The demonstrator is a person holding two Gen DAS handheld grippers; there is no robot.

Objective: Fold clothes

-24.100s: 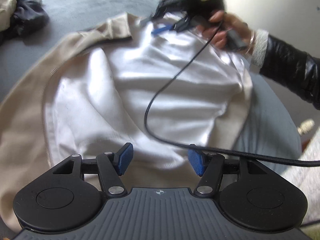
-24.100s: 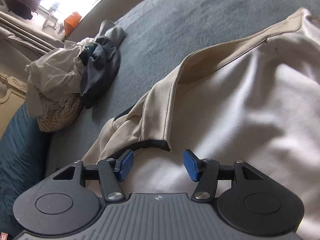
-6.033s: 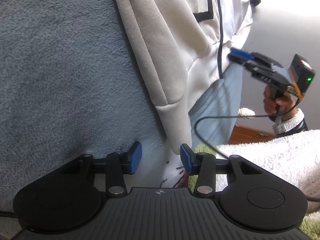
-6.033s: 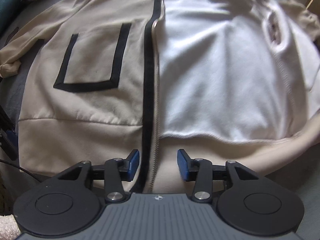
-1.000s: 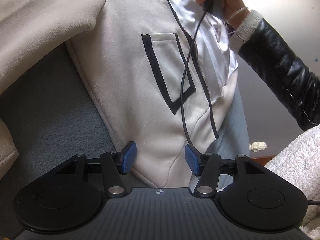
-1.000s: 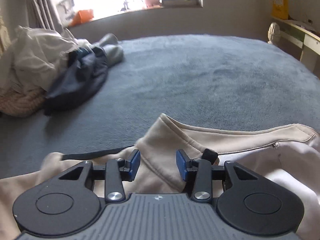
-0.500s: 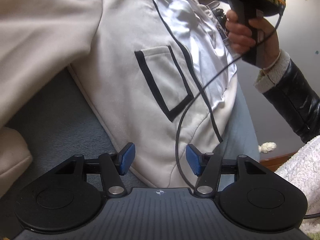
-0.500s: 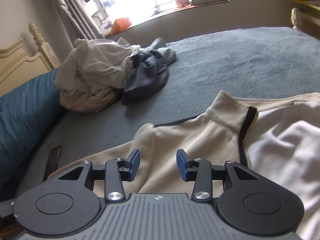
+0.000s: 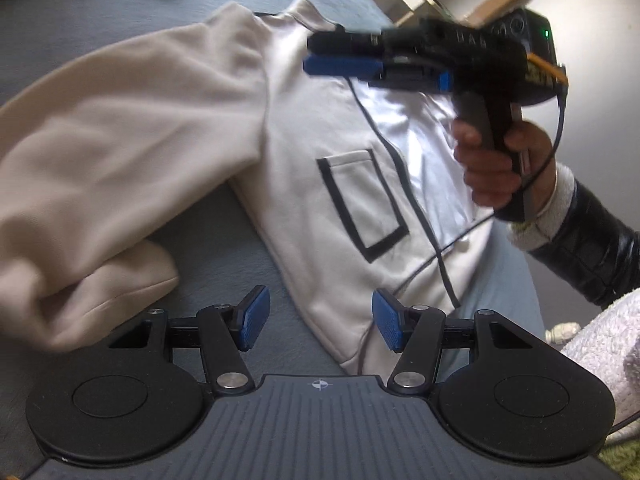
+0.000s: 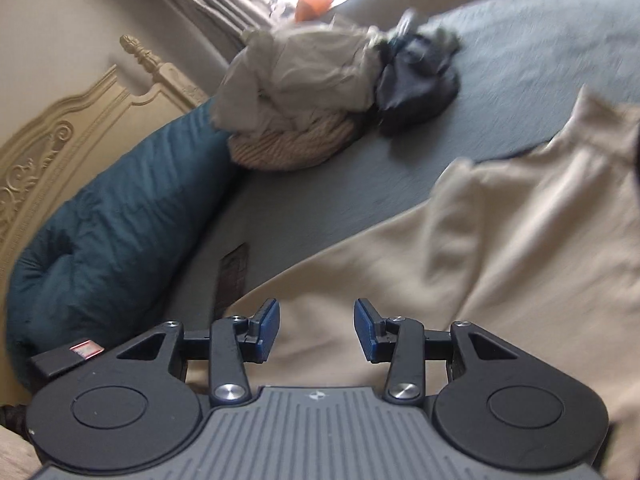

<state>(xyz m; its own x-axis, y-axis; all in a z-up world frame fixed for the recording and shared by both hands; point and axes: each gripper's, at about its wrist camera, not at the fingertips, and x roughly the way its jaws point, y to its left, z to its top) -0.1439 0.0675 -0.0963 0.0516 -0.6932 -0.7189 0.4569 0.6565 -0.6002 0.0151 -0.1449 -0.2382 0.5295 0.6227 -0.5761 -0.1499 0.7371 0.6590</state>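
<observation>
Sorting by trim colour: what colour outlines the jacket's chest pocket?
Black: the pocket on the cream jacket has a black border, clearest in the left wrist view.

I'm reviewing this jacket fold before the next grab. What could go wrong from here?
The black cable from the right gripper trails across the jacket and might get folded in. The left gripper is open over the hem, so it may pinch two layers. The sleeve lies bunched, likely leaving a lumpy fold.
</observation>
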